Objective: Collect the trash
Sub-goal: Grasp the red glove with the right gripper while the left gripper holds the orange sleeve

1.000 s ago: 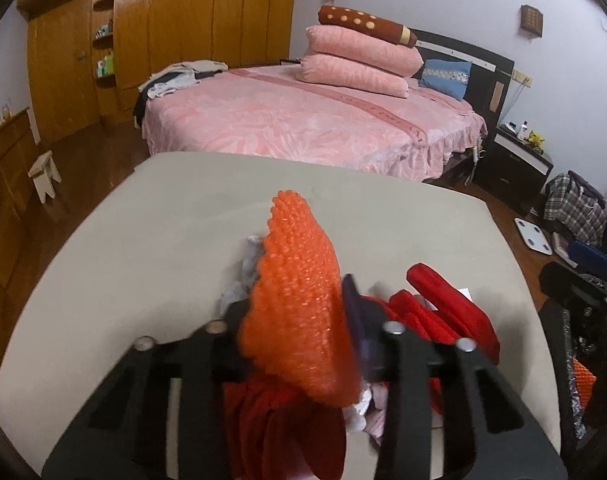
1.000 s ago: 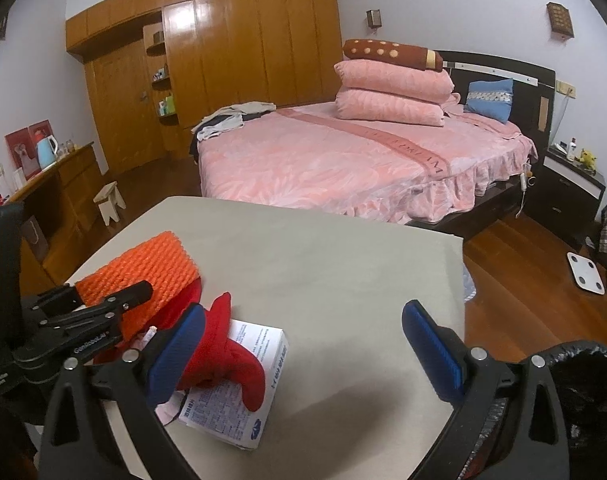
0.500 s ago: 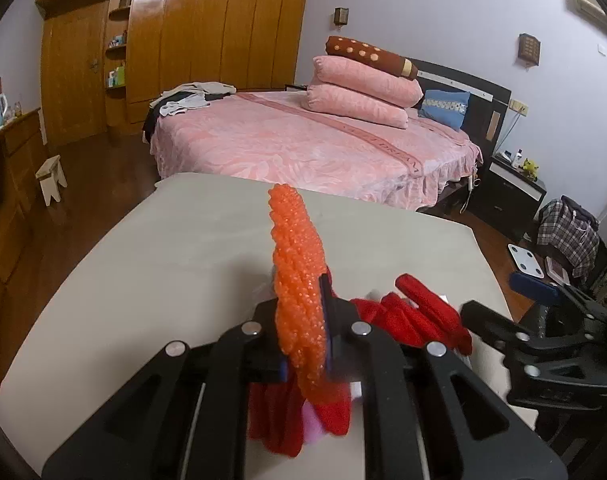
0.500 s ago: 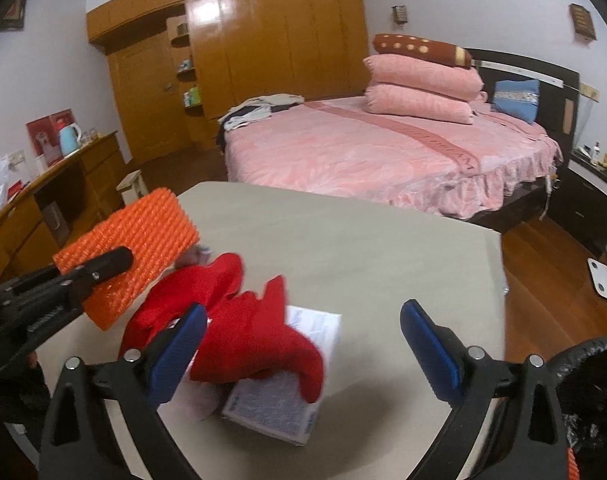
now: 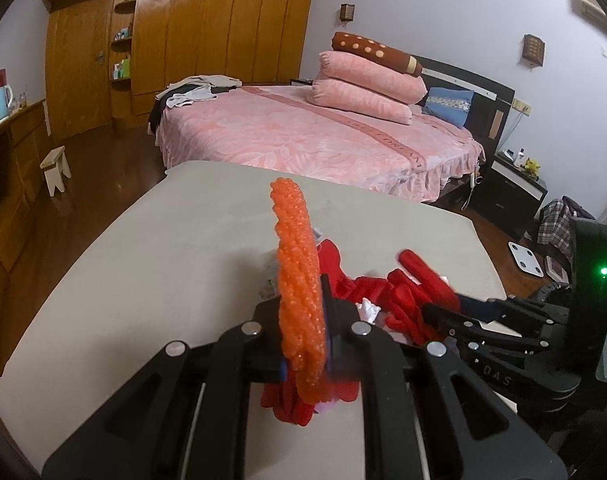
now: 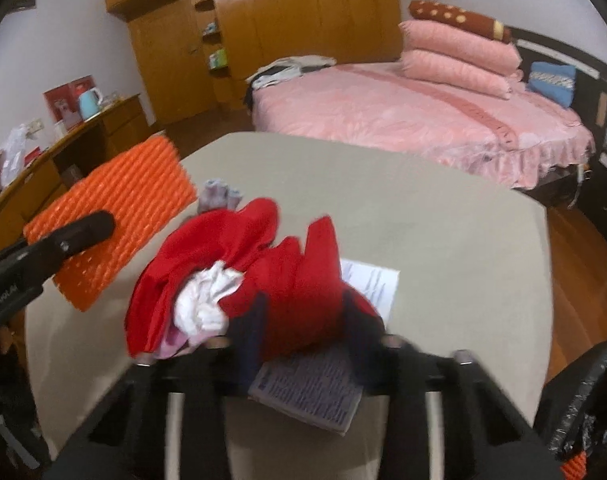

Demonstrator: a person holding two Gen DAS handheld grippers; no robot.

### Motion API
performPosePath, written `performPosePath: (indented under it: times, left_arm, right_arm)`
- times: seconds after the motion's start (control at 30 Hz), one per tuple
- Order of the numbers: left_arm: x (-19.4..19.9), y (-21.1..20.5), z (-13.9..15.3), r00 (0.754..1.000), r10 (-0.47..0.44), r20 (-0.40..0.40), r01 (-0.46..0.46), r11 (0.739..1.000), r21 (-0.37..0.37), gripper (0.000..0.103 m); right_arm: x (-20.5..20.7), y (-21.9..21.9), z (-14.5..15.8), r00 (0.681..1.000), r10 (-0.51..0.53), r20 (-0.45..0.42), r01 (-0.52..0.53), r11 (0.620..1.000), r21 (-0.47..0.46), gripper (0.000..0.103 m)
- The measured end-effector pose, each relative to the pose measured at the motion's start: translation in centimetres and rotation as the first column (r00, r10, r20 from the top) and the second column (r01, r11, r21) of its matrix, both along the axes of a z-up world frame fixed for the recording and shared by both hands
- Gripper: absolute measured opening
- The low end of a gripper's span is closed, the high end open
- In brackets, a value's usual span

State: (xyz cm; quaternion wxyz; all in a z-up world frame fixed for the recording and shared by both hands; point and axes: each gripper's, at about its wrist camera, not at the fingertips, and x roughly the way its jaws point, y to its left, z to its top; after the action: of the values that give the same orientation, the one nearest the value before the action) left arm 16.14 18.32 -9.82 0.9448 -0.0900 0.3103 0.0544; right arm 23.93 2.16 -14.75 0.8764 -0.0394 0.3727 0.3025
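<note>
Near the tabletop [image 6: 463,240] front edge, right gripper [image 6: 303,320] is closing on the red wrapper [image 6: 295,280] over the paper leaflet [image 6: 315,392], left gripper [image 5: 303,344] clamped on the orange foam net [image 5: 297,280]; risk: leaflet or tissue [image 6: 203,304] drags off.

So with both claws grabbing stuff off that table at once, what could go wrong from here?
The right claw is closing on the red wrapper, which lies over the printed paper box and white tissue; those might drag along or drop. The left claw pinches the orange foam sheet only at its lower edge, so it could slip. The two claws work close together and could bump.
</note>
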Motion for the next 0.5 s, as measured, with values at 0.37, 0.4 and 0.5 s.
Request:
performPosePath:
  times: [0.37, 0.4, 0.5]
  left_arm:
    - [-1.5, -1.0, 1.1, 1.000, -0.005, 0.022, 0.005, 1.000, 0.017, 0.012]
    - [-1.6, -1.1, 1.2, 1.000, -0.007, 0.023, 0.006, 1.000, 0.015, 0.012]
    - [-2.0, -1.4, 1.7, 1.000, -0.010, 0.028, 0.009, 1.000, 0.018, 0.012]
  right_arm:
    - [-1.3, -2.0, 3.9, 0.999, 0.007, 0.050, -0.012, 0.995, 0.099, 0.014]
    - [-1.5, -2.2, 4.5, 0.998, 0.008, 0.062, -0.014, 0.994, 0.106, 0.014]
    - [-1.6, -2.8, 5.9, 0.997, 0.006, 0.083, -0.015, 0.993, 0.117, 0.014]
